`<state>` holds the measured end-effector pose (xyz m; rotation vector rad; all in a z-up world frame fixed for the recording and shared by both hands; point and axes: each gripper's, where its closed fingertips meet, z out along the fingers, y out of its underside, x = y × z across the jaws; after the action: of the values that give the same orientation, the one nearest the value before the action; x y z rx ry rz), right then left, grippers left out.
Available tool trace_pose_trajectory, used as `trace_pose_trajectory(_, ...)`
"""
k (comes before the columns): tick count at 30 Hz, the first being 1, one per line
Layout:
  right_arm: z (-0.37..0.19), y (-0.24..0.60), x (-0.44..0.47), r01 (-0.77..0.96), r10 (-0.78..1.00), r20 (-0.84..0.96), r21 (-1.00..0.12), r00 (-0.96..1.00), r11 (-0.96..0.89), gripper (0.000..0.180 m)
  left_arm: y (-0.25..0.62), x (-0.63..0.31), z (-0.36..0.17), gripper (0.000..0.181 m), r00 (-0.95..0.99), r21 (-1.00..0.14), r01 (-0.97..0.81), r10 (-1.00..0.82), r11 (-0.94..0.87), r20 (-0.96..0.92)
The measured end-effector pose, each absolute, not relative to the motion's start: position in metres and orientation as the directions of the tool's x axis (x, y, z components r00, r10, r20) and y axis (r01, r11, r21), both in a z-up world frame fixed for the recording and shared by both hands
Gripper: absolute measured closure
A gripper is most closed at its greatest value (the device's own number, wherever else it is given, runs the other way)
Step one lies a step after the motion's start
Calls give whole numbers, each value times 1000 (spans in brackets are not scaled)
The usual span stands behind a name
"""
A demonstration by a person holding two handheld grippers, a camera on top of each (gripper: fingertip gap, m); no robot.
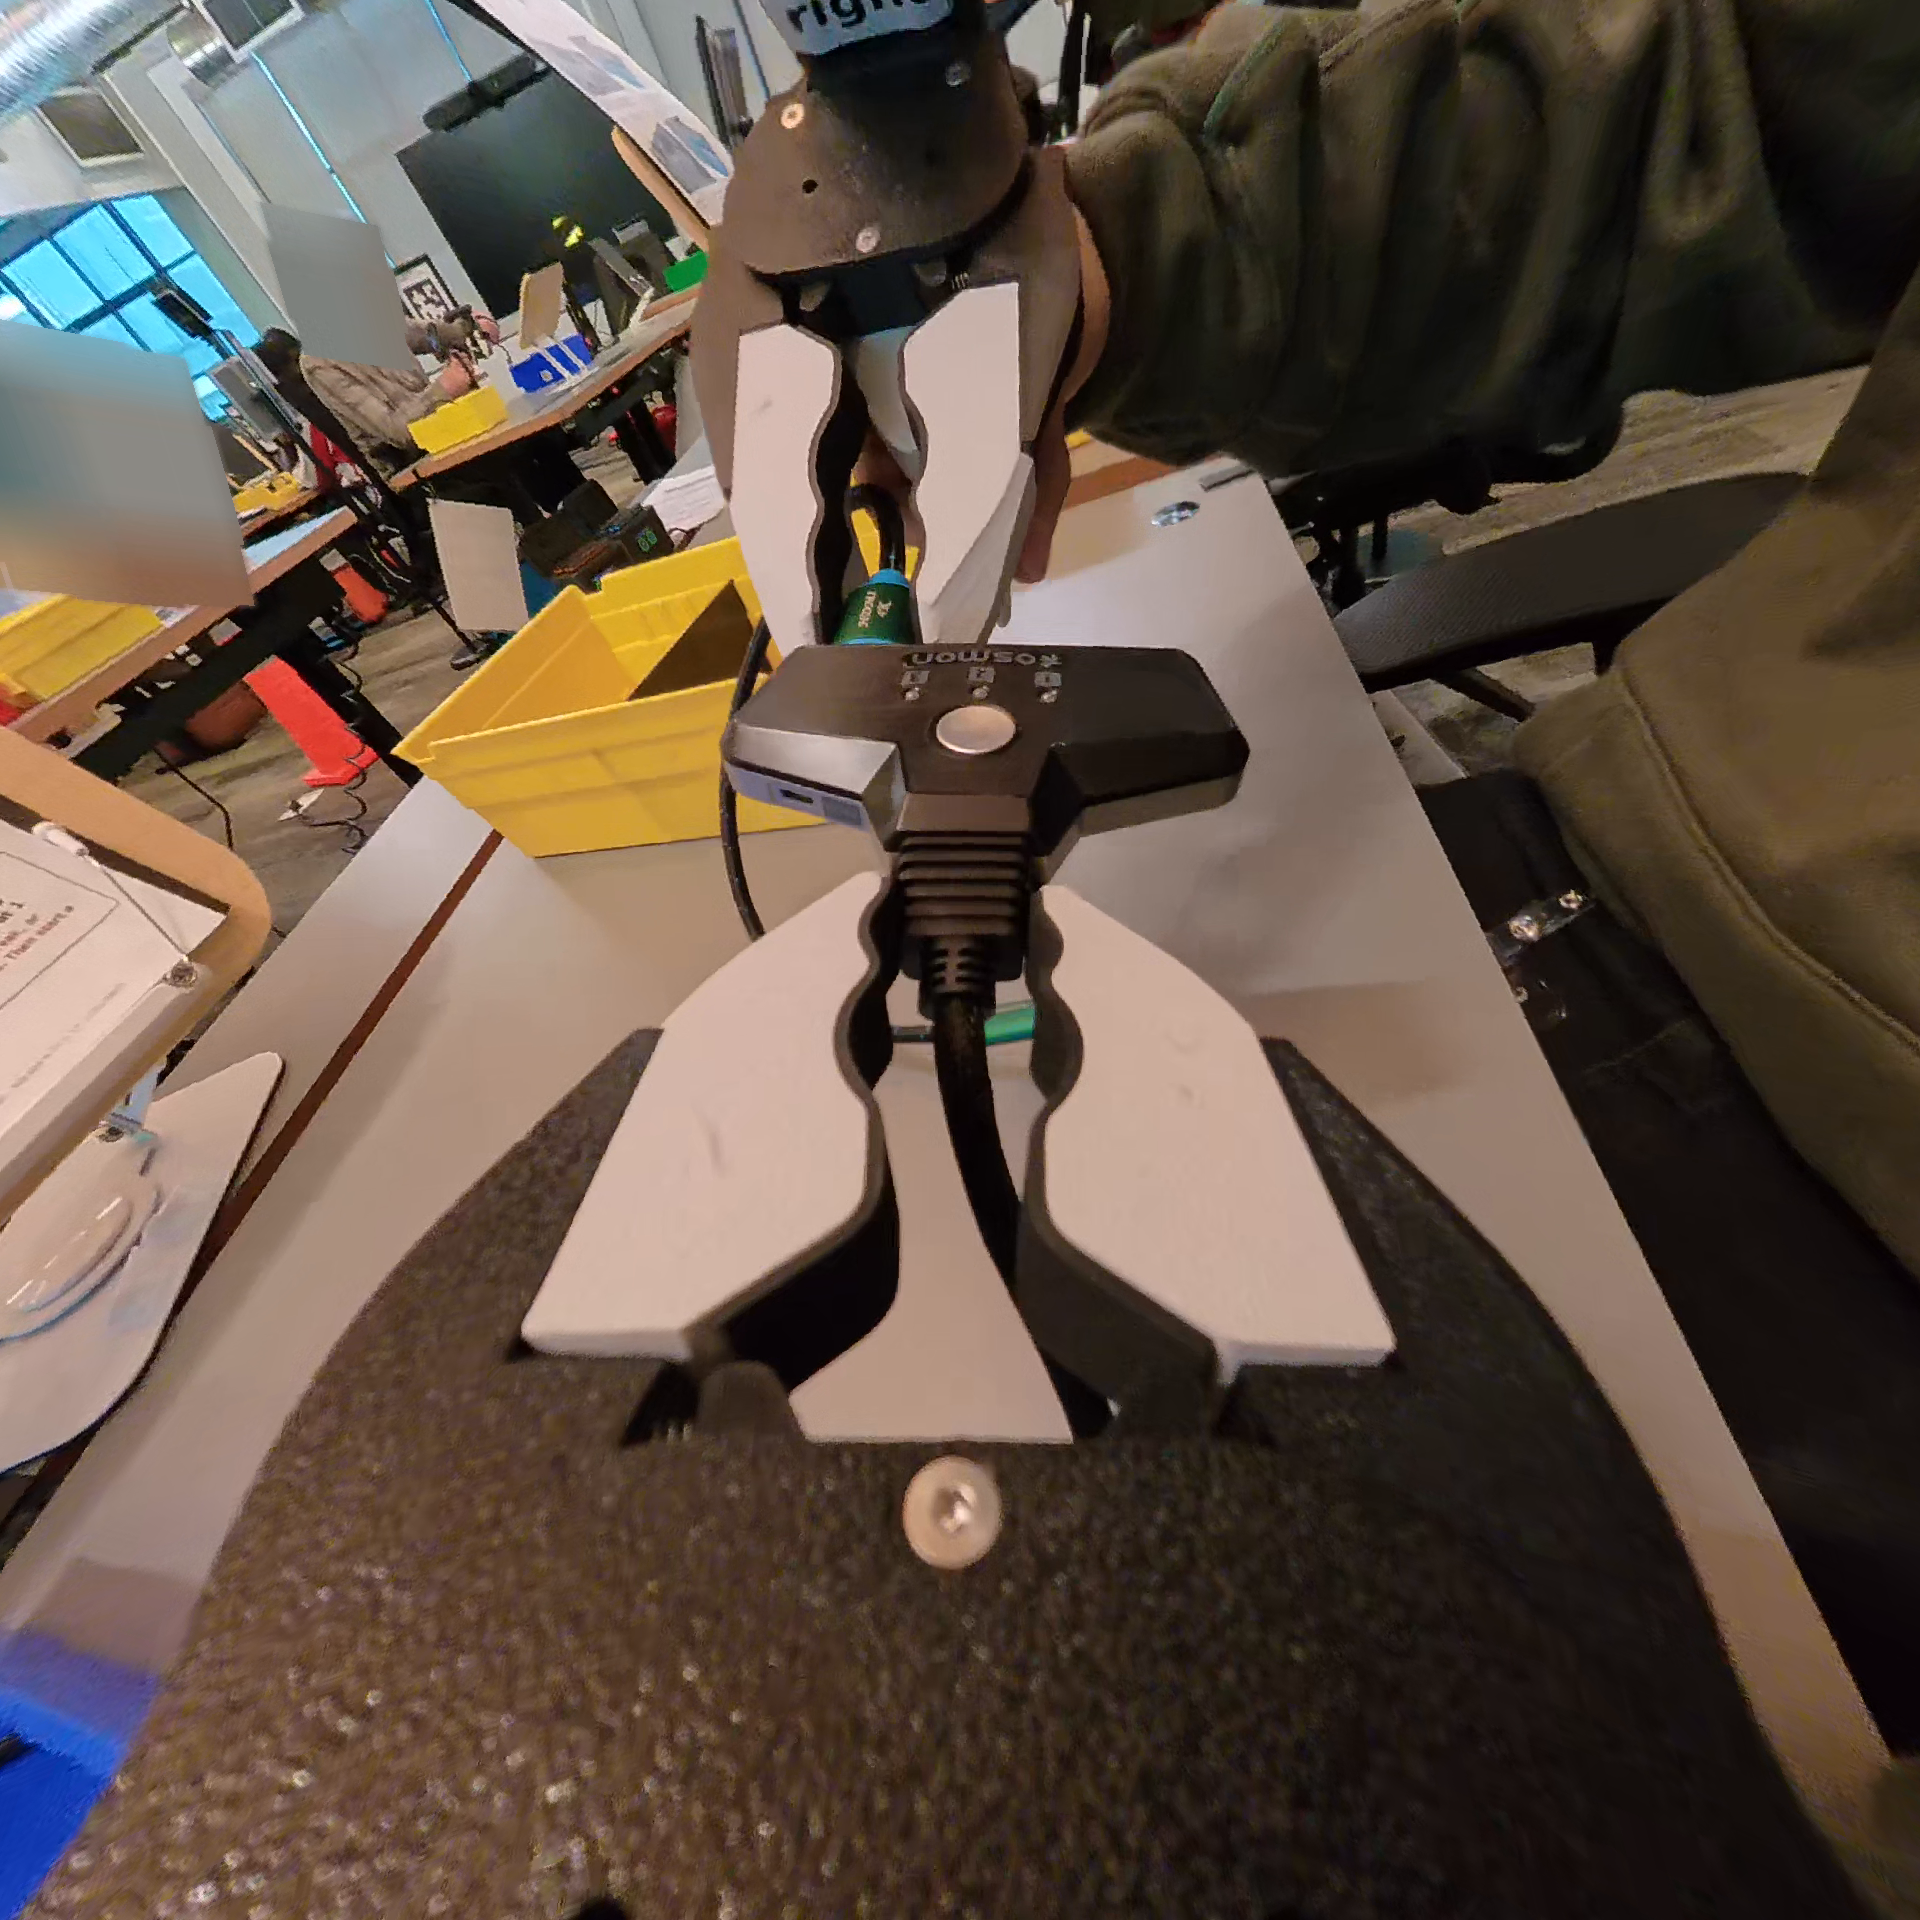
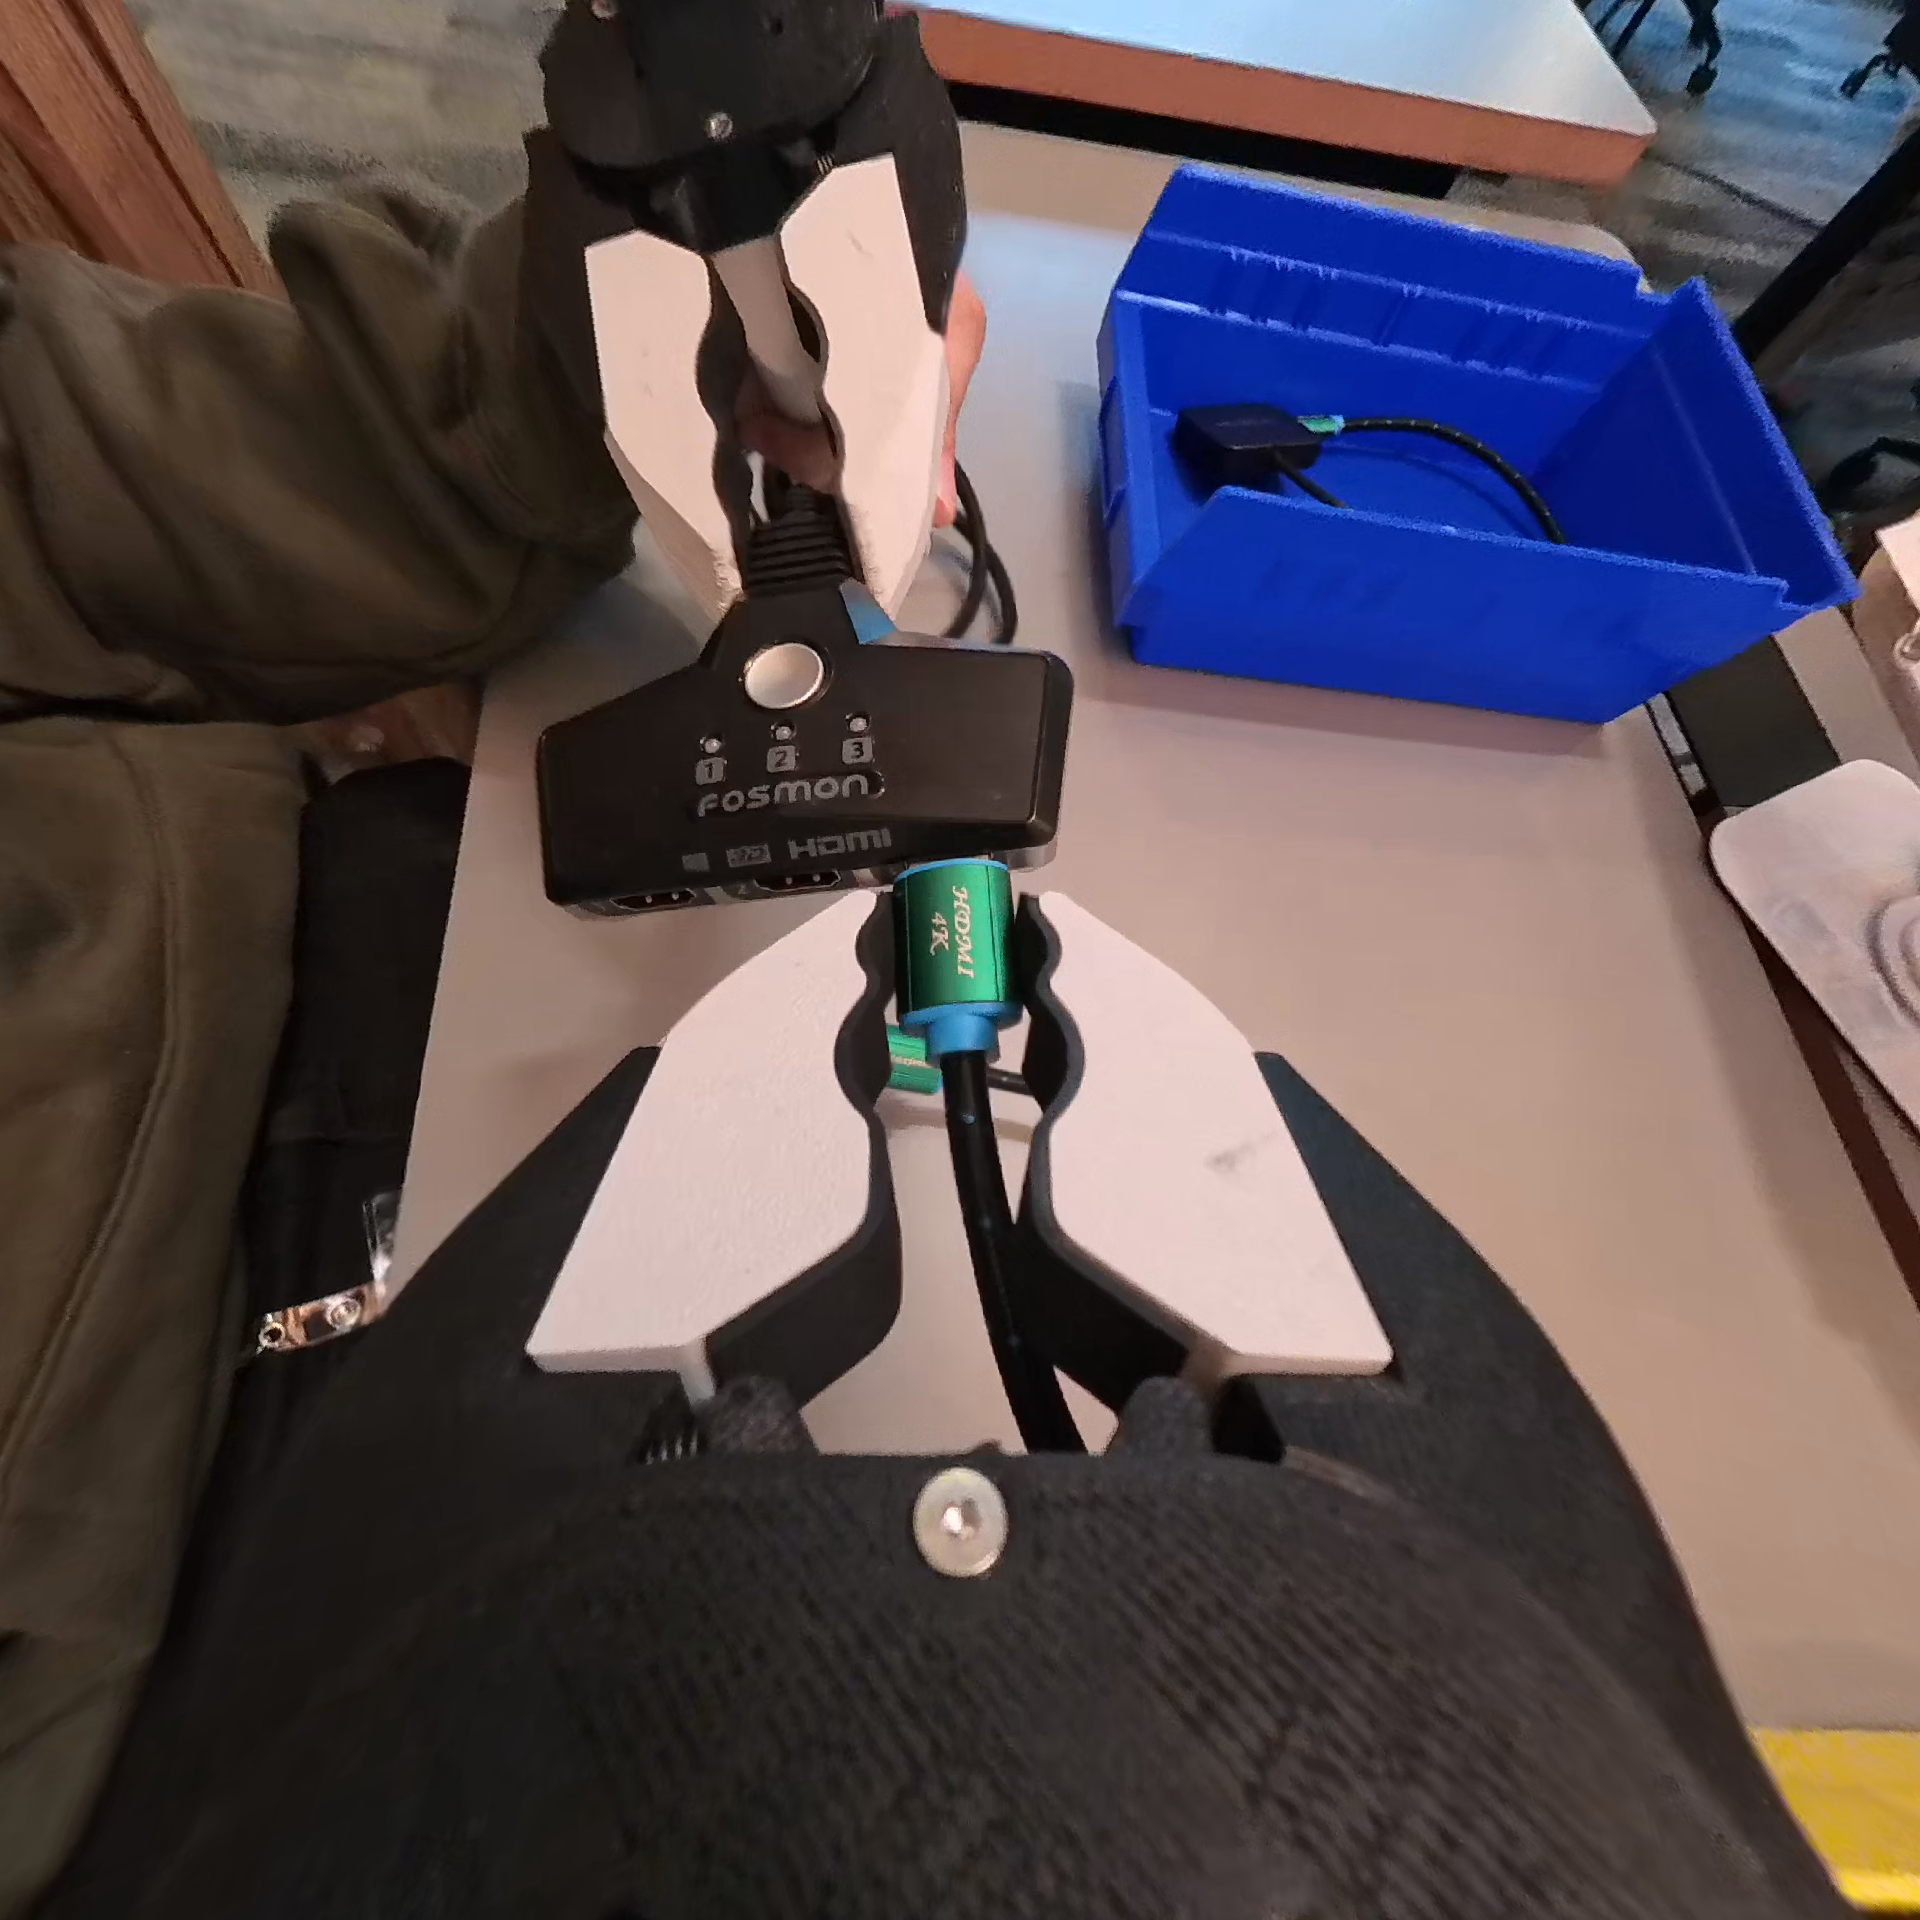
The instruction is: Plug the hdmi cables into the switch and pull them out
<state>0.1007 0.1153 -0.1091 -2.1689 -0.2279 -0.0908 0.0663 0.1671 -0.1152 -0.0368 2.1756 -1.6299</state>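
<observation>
The black HDMI switch (image 1: pixel 1039 717) is held just above the grey table between my two grippers. My left gripper (image 1: pixel 961 904) is shut on the ribbed boot (image 1: pixel 961 873) of the switch's own black cable. My right gripper (image 2: pixel 954 925) is shut on a green HDMI plug (image 2: pixel 951 945) with blue collars. The plug's front end sits in the right-hand port of the switch (image 2: pixel 800 769). The two other ports are empty. In the left wrist view the right gripper (image 1: pixel 883 623) faces me behind the switch. In the right wrist view the left gripper (image 2: pixel 795 571) is beyond it.
A blue bin (image 2: pixel 1455 623) at the far right holds another black switch with a cable. A yellow bin (image 1: pixel 582 717) stands at the table's far left. A second green plug (image 2: pixel 909 1060) lies on the table under my right gripper. A person's green sleeve (image 2: pixel 260 468) borders the left.
</observation>
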Motion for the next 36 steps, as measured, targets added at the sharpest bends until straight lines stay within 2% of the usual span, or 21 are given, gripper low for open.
trace_pose_trajectory(2, -112, 106, 116, 221, 84, 217, -745, 973, -630, 157, 175, 70, -114, 159, -898, -920, 216, -304, 326, -318)
trace_pose_trajectory(3, -118, 81, 150, 249, -2, 370, -630, 929, -735, 157, 193, 72, -107, 159, -884, -934, 202, -355, 295, -303)
trace_pose_trajectory(4, -116, 63, 165, 205, -64, 366, -648, 929, -733, 157, 215, 71, -97, 159, -875, -955, 191, -402, 227, -270)
trace_pose_trajectory(5, -103, 58, 158, 85, -94, 179, -784, 979, -615, 157, 235, 72, -88, 159, -854, -965, 195, -453, 173, -254)
trace_pose_trajectory(6, -85, 52, 160, 5, -129, 82, -860, 988, -510, 157, 246, 73, -84, 159, -833, -967, 205, -493, 149, -252)
trace_pose_trajectory(9, -49, 23, 189, 32, -248, 171, -876, 954, -481, 157, 241, 71, -84, 159, -833, -961, 217, -481, 168, -273)
trace_pose_trajectory(14, 5, -26, 242, -59, -515, 106, -954, 851, -294, 158, 215, 68, -92, 159, -873, -955, 218, -397, 202, -283)
trace_pose_trajectory(17, -9, -56, 271, -142, -606, 37, -959, 795, -245, 158, 210, 68, -96, 159, -885, -956, 209, -375, 206, -275)
trace_pose_trajectory(19, -37, -71, 283, -215, -625, -9, -943, 780, -255, 158, 208, 68, -97, 159, -887, -955, 211, -369, 209, -277)
trace_pose_trajectory(22, -77, -93, 304, -239, -691, -2, -939, 723, -247, 158, 208, 66, -97, 159, -891, -955, 212, -361, 207, -276)
trace_pose_trajectory(24, -97, -102, 313, -235, -735, -31, -956, 677, -176, 158, 207, 67, -97, 159, -892, -957, 209, -362, 201, -271)
trace_pose_trajectory(26, -115, -101, 315, -228, -738, -58, -965, 672, -133, 158, 206, 67, -98, 159, -895, -959, 207, -358, 194, -266)
trace_pose_trajectory(28, -133, -86, 306, -269, -656, -124, -955, 745, -124, 157, 204, 68, -99, 159, -896, -959, 202, -357, 197, -262)
trace_pose_trajectory(29, -144, -76, 297, -308, -595, -160, -939, 787, -155, 153, 203, 68, -100, 159, -897, -959, 201, -354, 201, -263)
trace_pose_trajectory(32, -169, -64, 281, -414, -525, -223, -866, 822, -280, 116, 197, 71, -102, 159, -897, -957, 198, -354, 211, -264)
trace_pose_trajectory(36, -122, -54, 269, -332, -550, -145, -907, 823, -258, 96, 188, 74, -103, 159, -891, -949, 209, -355, 234, -284)
